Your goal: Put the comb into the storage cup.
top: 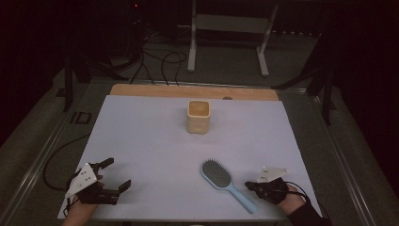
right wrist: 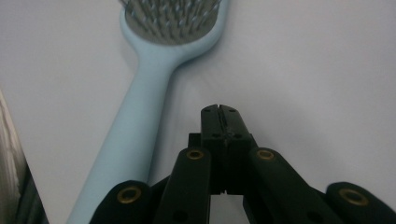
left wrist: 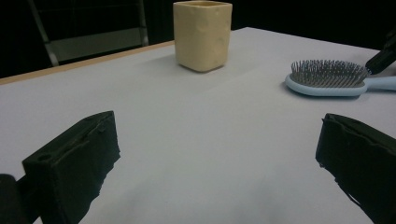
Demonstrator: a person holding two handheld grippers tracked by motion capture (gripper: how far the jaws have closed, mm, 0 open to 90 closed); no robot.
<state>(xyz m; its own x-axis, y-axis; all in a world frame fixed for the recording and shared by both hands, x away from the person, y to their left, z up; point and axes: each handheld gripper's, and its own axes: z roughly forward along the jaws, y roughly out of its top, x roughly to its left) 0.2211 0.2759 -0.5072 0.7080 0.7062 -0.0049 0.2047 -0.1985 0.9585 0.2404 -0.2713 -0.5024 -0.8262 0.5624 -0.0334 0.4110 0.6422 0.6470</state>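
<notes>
Two tools rest low on the bench: the right tool (top: 250, 186), at about 5 o'clock, has its jaws pressed together on nothing, its tip just beside the handle of the blue hairbrush (top: 224, 181), not touching it. The left tool (top: 115, 175), at 7 o'clock, stands with jaws wide apart. A yellow cup (top: 198, 116) stands upright toward 12 o'clock, well apart from both.

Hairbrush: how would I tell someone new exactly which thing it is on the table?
Start at the white sheet covering the table and go to its near right corner. The hairbrush lies flat there, bristles up, beside the right gripper. It is pale blue with a long handle, unlike the squarish cream cup standing farther back.
</notes>
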